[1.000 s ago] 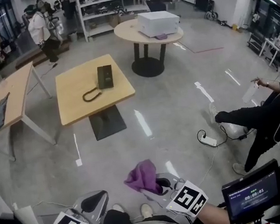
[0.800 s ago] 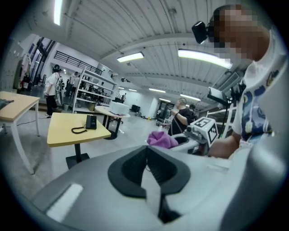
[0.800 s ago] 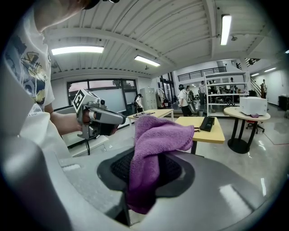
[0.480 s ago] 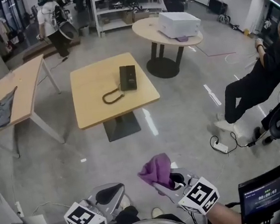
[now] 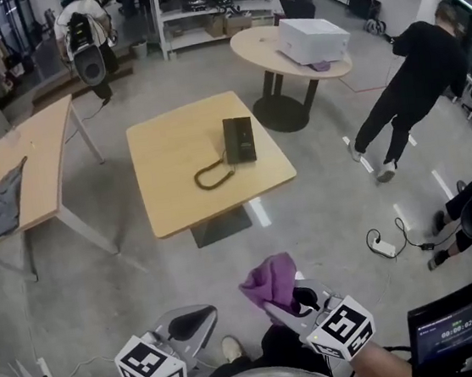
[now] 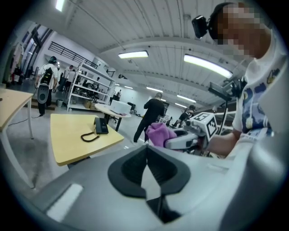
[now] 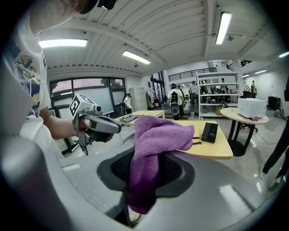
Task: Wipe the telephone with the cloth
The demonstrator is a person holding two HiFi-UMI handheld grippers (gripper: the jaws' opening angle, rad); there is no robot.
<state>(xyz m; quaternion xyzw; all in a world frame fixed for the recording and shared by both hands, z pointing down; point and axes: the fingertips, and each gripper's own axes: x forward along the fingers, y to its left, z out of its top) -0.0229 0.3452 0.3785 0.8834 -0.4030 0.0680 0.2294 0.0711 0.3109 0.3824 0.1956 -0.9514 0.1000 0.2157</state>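
Observation:
A black telephone (image 5: 238,139) with a coiled cord (image 5: 211,175) lies on a square wooden table (image 5: 176,191) some way ahead; it also shows in the left gripper view (image 6: 101,126) and the right gripper view (image 7: 210,132). My right gripper (image 5: 277,303) is held low near my body, shut on a purple cloth (image 5: 270,281) that drapes over its jaws (image 7: 151,153). My left gripper (image 5: 187,325) is beside it on the left, shut with nothing between its jaws (image 6: 146,169). Both are well short of the table.
A long wooden table (image 5: 29,170) with a grey cloth stands at the left. A round table (image 5: 261,48) carries a white box. A person in black (image 5: 406,77) walks at the right. A power strip (image 5: 384,247) and cable lie on the floor.
The view has moved toward the square table, which now sits closer and more to the right. The person in black has stood up and walked away. Both grippers keep their hold.

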